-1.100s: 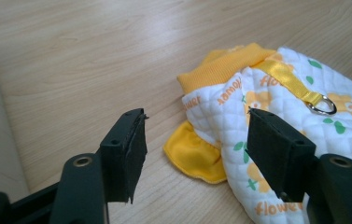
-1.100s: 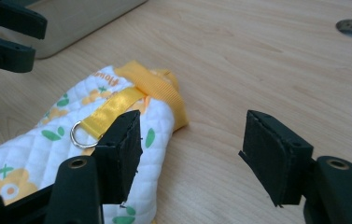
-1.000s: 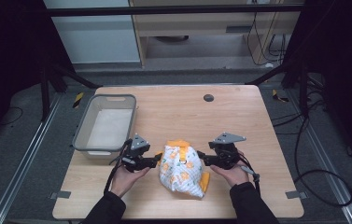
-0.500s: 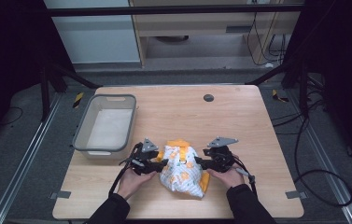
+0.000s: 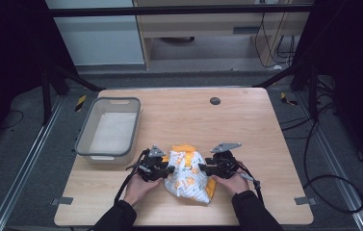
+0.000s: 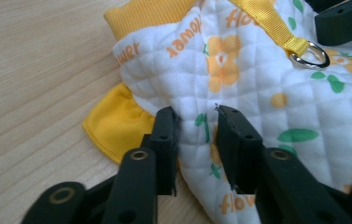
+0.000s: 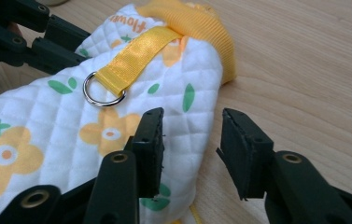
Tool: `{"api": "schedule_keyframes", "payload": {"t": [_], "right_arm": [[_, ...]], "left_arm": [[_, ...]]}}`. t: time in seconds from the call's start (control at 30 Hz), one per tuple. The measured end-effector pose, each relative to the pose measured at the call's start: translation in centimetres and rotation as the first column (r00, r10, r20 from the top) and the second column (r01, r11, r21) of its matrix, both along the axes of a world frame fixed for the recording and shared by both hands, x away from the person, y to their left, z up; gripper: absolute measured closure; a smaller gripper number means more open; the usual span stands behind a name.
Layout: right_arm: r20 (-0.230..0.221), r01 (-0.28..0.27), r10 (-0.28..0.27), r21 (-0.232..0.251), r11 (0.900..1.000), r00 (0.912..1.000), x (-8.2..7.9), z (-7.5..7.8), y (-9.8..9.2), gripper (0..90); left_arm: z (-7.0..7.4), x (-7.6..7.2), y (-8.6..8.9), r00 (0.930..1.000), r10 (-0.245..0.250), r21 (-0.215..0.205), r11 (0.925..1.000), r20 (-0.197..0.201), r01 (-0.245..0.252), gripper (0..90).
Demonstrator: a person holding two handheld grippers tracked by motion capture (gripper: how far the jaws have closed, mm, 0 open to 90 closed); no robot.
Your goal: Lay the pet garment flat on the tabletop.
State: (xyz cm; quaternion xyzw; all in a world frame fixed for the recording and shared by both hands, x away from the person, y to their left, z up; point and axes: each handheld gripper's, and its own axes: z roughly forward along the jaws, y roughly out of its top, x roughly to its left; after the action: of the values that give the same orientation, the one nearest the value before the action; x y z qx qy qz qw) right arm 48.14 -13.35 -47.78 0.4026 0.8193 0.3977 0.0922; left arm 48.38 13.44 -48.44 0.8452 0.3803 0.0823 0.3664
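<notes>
Wooden bench (image 5: 246, 125): quilted garment (image 6: 257, 88) flanked. Left hand-held gripper (image 6: 196, 122) has been closing, a fold nipped; right hand-held gripper (image 7: 190, 135) closing, garment edge between, unpinched. Likely next: right pinch finished.

A wooden table (image 5: 246, 125) carries a grey plastic bin (image 5: 82, 132) near its left edge, its pale inside bare. A small dark round disc (image 5: 214, 100) sits toward the table's far edge. Two grey tabs (image 5: 61, 200) mark the near corners. Beyond the table stands a light wooden cabinet (image 5: 203, 29), and black cables (image 5: 330, 183) loop over the grey floor on the right.
</notes>
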Motion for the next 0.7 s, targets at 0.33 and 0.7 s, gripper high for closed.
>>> {"api": "schedule_keyframes", "payload": {"t": [0.33,0.7], "right_arm": [[-0.005,-0.031,0.030,-0.007,1.000,0.9995,-0.1,0.0,0.3,79.2],[0.004,-0.045,0.045,0.021,0.999,0.9990,-0.5,0.8,-0.2,88.5]], "left_arm": [[0.2,-0.2,0.3,0.9999,0.000,-0.023,0.9997,-0.015,-0.001,86.5],[1.4,-1.0,0.7,0.9999,-0.005,-0.057,0.9984,0.010,0.006,88.5]]}}
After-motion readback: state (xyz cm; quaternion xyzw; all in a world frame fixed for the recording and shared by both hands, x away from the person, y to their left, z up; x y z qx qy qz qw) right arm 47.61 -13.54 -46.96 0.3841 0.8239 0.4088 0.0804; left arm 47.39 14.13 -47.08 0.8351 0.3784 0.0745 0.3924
